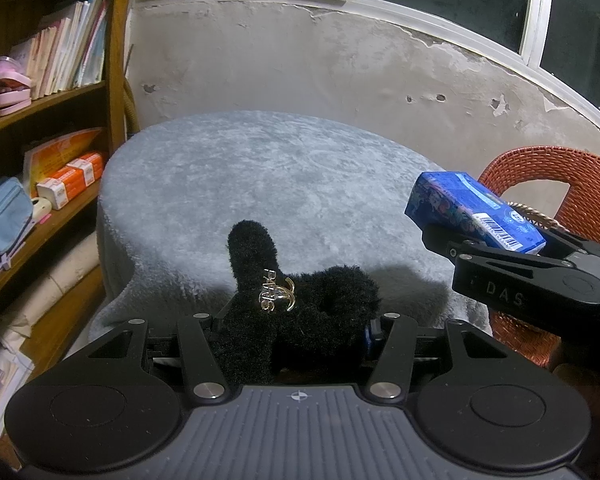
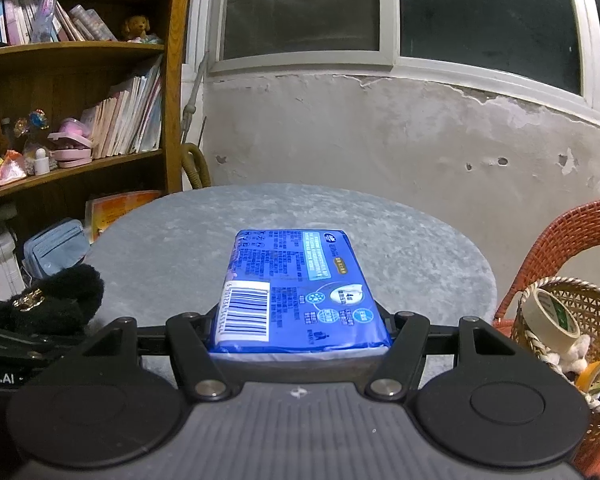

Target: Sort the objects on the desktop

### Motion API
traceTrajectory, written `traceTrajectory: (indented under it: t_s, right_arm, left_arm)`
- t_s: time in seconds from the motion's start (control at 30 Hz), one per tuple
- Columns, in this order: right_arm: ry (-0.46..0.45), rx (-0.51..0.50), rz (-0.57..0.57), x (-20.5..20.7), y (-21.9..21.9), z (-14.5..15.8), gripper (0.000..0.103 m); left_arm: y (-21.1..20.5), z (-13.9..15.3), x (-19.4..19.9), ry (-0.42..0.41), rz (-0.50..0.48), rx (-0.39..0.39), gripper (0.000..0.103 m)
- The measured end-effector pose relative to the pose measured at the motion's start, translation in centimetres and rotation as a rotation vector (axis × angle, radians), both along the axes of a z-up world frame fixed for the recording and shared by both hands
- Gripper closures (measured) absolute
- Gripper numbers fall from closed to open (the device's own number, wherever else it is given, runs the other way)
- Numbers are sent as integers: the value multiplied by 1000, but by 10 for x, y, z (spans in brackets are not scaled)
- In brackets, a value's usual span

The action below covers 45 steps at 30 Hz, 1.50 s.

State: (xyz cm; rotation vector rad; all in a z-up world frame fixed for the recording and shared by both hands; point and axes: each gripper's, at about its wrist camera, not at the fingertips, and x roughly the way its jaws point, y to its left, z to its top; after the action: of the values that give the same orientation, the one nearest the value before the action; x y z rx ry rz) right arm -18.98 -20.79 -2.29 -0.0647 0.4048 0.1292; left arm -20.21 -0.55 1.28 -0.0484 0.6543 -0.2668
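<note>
Your left gripper (image 1: 292,332) pinches a fuzzy black hair clip (image 1: 296,312) with a gold metal charm, held above the near edge of the round table's (image 1: 260,184) plush grey cloth. Your right gripper (image 2: 300,340) clamps a glossy blue rectangular tissue pack (image 2: 296,288) over the table, beside a woven basket (image 2: 596,312) holding tape rolls.

"PARIS" in gold on a black furry hair clip (image 1: 300,304)

The right gripper (image 1: 496,264) arm reads "DAS"; the left gripper (image 2: 28,336) body shows "bot.AI". A barcode marks the blue tissue pack (image 2: 300,292).

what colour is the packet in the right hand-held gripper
Blue, with a white barcode patch; the packet shows best in the right wrist view.
</note>
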Motion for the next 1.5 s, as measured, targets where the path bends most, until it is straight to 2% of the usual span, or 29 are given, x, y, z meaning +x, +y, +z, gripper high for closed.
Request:
traceTrajectory:
  t_s: [1.5]
  right_arm:
    - [9,-12,-7,-3,4,0,42]
  left_arm:
    - [-3,-2,-3,-1,1,-3,43]
